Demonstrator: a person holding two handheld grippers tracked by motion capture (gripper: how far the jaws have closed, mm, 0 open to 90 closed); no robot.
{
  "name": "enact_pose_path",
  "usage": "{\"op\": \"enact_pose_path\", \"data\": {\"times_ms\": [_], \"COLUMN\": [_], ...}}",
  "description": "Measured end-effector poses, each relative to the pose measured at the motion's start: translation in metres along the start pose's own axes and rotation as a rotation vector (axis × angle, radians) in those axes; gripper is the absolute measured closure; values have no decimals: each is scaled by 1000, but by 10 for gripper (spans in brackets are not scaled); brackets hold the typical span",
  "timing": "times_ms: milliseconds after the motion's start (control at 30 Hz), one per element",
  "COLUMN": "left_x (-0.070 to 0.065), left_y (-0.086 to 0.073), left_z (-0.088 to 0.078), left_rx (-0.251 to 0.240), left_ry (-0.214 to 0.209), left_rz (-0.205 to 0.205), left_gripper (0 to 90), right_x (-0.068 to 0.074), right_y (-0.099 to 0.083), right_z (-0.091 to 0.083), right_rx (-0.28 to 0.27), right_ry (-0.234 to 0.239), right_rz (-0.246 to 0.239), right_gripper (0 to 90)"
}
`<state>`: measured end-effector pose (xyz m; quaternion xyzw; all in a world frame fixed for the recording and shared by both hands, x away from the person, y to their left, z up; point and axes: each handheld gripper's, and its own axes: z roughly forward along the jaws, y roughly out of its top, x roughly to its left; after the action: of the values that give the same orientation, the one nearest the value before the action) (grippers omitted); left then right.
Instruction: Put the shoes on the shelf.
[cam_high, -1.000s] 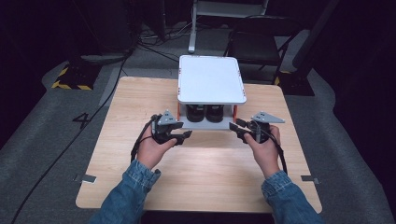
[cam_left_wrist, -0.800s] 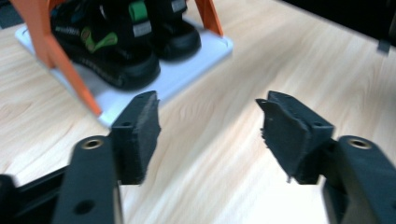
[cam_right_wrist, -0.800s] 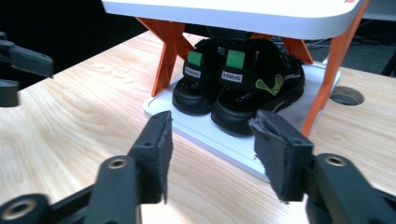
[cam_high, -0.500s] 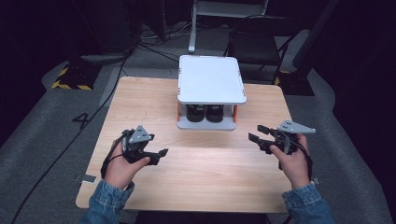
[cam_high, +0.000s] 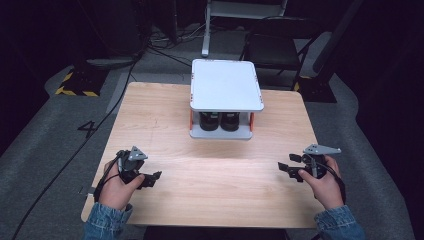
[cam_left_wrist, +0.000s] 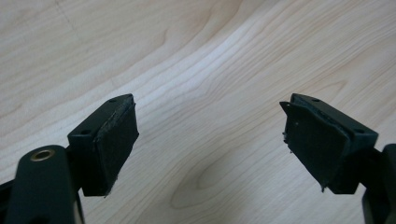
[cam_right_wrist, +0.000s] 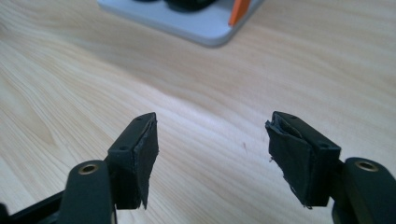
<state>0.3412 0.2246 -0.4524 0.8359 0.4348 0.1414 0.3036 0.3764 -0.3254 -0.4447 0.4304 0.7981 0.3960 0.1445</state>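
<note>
Wooden table (cam_high: 165, 125); white rack (cam_high: 226, 85) centre; both tongs spread, just opening, empty.

Light wooden tabletop (cam_high: 165, 120) on grey carpet (cam_high: 45, 165). Dark room behind. Black cables (cam_high: 150, 45), hazard-striped tape (cam_high: 75, 91), white stand base (cam_high: 205, 50), dark chair (cam_high: 270, 50).

The white top plate (cam_high: 227, 85) of the small stand (cam_high: 221, 131) covers most of the dark round things (cam_high: 220, 121) beneath it; perhaps two, their kind unclear. In the right gripper view the stand's base (cam_right_wrist: 187, 21) is cut off by the edge at 12 o'clock and blurred. At 6 o'clock in the high view, both denim sleeves (cam_high: 106, 226) run out of frame.
</note>
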Motion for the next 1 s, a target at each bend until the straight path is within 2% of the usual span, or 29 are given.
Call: {"op": "enact_pose_path", "data": {"times_ms": [67, 100, 167, 267, 333, 433, 500, 567, 667, 700, 767, 800, 867, 1000], "left_x": [4, 5, 7, 11, 13, 14, 15, 15, 15, 15, 16, 18, 19, 20], "left_y": [-3, -4, -5, -8, -9, -12, -13, -13, -13, -14, -14, -16, -16, -16], "left_z": [7, 10, 12, 21, 26, 37, 40, 47, 49, 50, 52, 53, 54, 54], "left_rx": [21, 15, 8, -10, -17, -57, -67, -91, -88, -83, -77, -92, -87, -86], "left_ry": [16, 23, 22, 21, 26, 42, 44, 62, 93, 105, 110, 96, 87, 87], "left_rz": [13, 3, 9, -3, 2, -29, -22, -22, -14, -8, -16, -39, -87, -89], "left_gripper": [177, 177, 177, 177, 177, 177, 177, 177, 168, 167, 150, 149, 148, 140], "right_x": [-3, -5, -7, -9, -11, -14, -16, -20, -21, -21, -21, -21, -20, -20], "right_y": [-4, -8, -13, -19, -22, -26, -27, -27, -30, -32, -34, -34, -34, -34], "right_z": [5, 9, 14, 22, 25, 30, 32, 38, 44, 46, 49, 49, 49, 49], "right_rx": [18, 22, 35, 65, 57, 30, 22, 31, 45, 51, 42, 42, 41, 42], "right_ry": [0, 7, 14, -3, -25, -44, -50, -66, -102, -106, -101, -103, -110, -109], "right_rz": [11, 22, 37, -17, -32, -22, -32, -65, -91, -93, -71, -69, -65, -65], "right_gripper": [329, 329, 325, 311, 311, 311, 310, 301, 245, 184, 142, 141, 134, 130]}}
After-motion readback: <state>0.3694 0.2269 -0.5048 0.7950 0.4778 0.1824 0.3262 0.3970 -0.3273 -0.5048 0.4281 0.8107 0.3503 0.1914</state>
